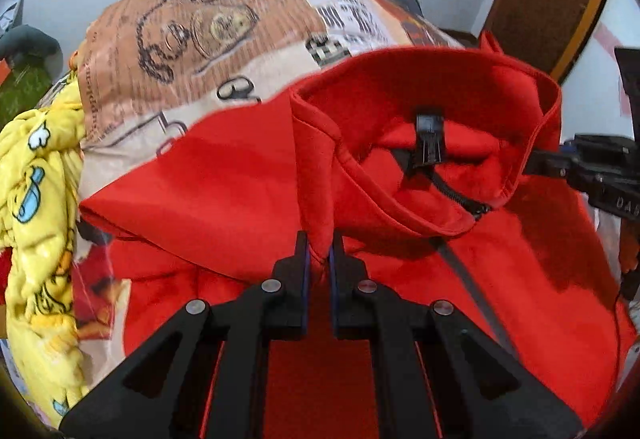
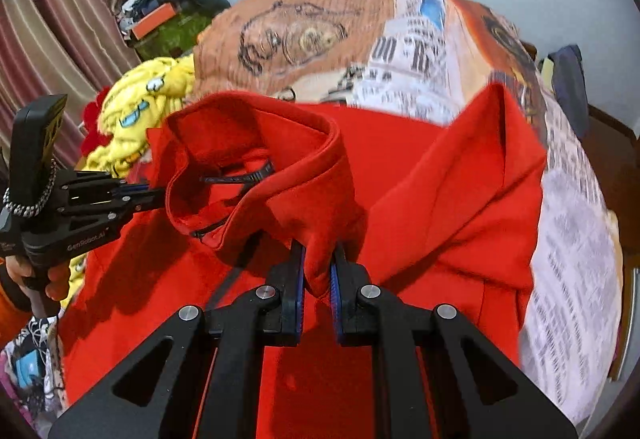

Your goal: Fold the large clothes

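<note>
The red jacket (image 1: 240, 179) lay on the bed's printed cover (image 1: 200, 39); the left hand-held gripper (image 1: 319, 251) and right hand-held gripper (image 2: 319, 263) each pinched a fold beside its collar (image 1: 400, 79).

Red jacket (image 1: 224, 175): soft matt fleece cloth, black zip. Under it, bedsheet (image 1: 192, 39): smooth printed cotton-like cloth. Left of jacket, yellow blanket (image 1: 36, 199): fuzzy plush. Both grippers (image 1: 319, 251) (image 2: 319, 259): matt black plastic w/ shiny metal pins.
</note>
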